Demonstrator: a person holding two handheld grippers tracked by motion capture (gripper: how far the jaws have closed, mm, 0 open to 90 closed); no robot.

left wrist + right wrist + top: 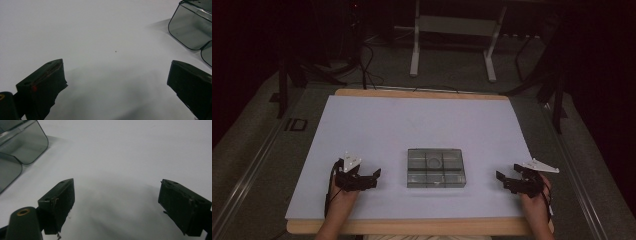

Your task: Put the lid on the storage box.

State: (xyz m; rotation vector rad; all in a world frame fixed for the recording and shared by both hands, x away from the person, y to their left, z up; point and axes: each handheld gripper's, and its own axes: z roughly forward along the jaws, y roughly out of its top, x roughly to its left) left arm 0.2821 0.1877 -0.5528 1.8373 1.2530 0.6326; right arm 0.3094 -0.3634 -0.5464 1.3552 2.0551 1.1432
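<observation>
A clear smoky compartment box is lying flat near the middle of the white table surface, lid shut as far as can be told; it is being flanked by the left gripper and the right gripper, each kept a little apart from it and nothing being touched; both sets of jaws are being held wide apart and empty, seemingly so the box can be approached from both ends at once; in each gripper view a corner of the box is being kept in sight.
</observation>
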